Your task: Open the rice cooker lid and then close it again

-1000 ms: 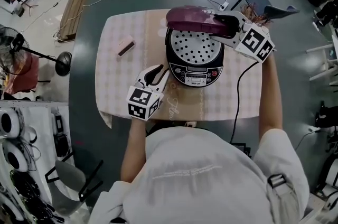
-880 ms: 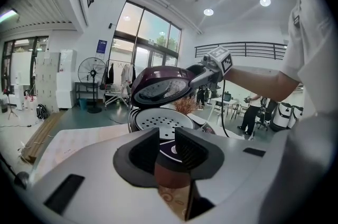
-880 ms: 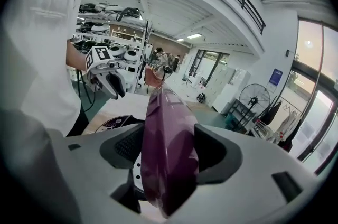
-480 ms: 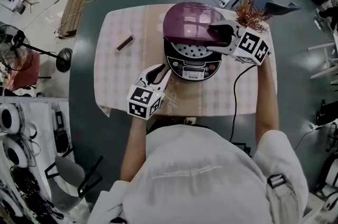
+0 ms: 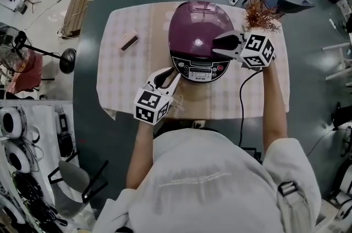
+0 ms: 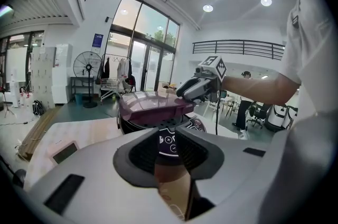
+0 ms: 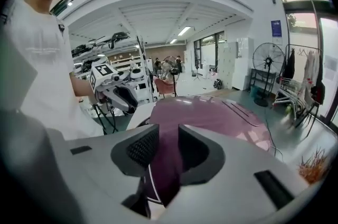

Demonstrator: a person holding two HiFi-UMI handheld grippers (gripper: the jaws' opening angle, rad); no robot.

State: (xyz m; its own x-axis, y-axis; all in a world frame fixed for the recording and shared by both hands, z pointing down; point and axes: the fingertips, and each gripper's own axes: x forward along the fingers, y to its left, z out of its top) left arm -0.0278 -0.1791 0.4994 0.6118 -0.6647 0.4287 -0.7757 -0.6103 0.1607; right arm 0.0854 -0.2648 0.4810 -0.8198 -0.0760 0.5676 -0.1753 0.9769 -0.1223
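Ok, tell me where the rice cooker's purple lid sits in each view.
Head view: the lid, upper middle.
Left gripper view: just left of centre, mid-height.
Right gripper view: centre, spreading right.
Shared landmark: the person's white shirt, bottom of the head view, right edge of the left gripper view, left edge of the right gripper view.

Print on the rice cooker's control panel (image 5: 201, 68) is too small to read. The lid (image 5: 201, 26) hides the pot's inside in the head view. A small pinkish block (image 5: 130, 42) on the tablecloth (image 5: 118, 83) can't be identified. The cord (image 5: 241, 111) disappears at its lower end behind the person's shoulder (image 5: 247, 166).
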